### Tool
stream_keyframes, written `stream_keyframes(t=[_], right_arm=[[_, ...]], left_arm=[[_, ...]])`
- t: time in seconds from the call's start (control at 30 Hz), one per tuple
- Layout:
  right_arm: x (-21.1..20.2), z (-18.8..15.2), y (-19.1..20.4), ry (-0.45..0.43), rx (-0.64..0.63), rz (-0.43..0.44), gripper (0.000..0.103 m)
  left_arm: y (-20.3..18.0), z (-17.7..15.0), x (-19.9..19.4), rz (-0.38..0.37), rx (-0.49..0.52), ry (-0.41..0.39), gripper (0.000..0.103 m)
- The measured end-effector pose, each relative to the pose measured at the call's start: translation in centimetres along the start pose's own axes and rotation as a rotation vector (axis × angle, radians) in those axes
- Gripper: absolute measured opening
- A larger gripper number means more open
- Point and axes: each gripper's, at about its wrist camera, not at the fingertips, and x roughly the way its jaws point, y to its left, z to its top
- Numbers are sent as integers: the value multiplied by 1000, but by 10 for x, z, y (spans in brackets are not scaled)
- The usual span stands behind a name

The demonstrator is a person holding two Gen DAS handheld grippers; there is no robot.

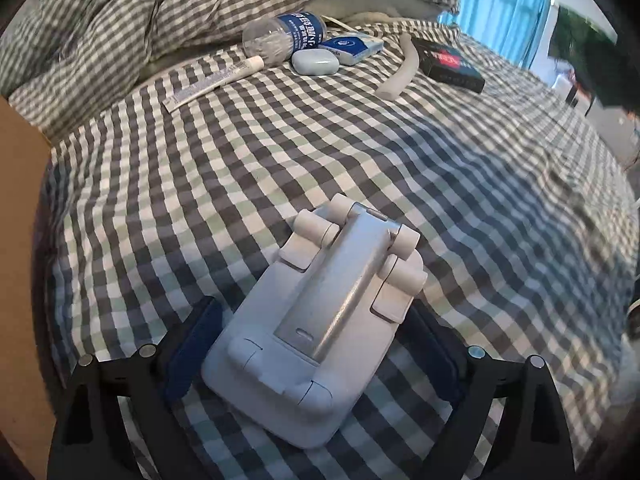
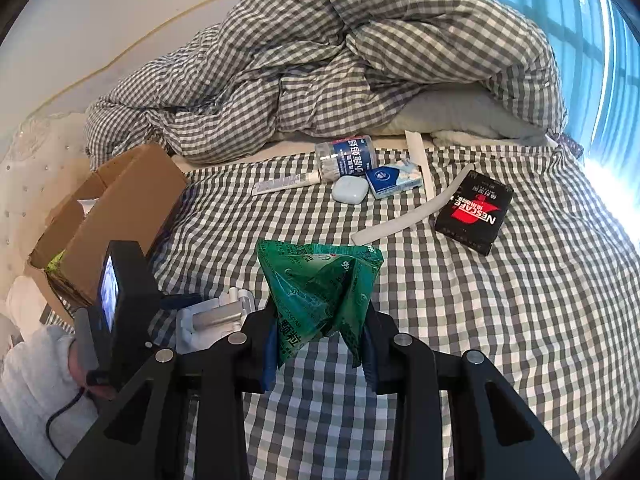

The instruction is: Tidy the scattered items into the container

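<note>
My left gripper (image 1: 308, 344) is shut on a folded white phone stand (image 1: 320, 316) and holds it just above the checked bed. The stand also shows in the right wrist view (image 2: 212, 320). My right gripper (image 2: 320, 352) is shut on a crumpled green sachet (image 2: 320, 296). An open cardboard box (image 2: 112, 216) stands at the left edge of the bed. Further back lie a white tube (image 2: 286, 184), a cotton-swab jar (image 2: 346, 158), a white earbud case (image 2: 351, 191), a blue tissue pack (image 2: 394, 179), a white strip (image 2: 412, 212) and a black Nescafe box (image 2: 474, 212).
A bunched checked duvet (image 2: 320, 60) and a pillow (image 2: 460, 116) fill the back of the bed. Blue curtains (image 2: 580, 20) hang at the right. A padded headboard (image 2: 28, 168) is at the left. The left hand-held unit (image 2: 120, 292) sits beside the cardboard box.
</note>
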Motion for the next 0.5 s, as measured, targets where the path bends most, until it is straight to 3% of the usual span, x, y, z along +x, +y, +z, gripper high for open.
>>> stream_keyframes(t=[0.13,0.3,0.5], right_arm=[[4,0,3,6,-3,10,32],[1,1,8,-1,-12,7,32],[-8,2,12,-13,-14,6,32]], left_arm=[[-9,1,-3,59,-17,26,85],[-24,-2,-15,147,-89,48,70],[-27,-3,-45,154,-175,16,67]])
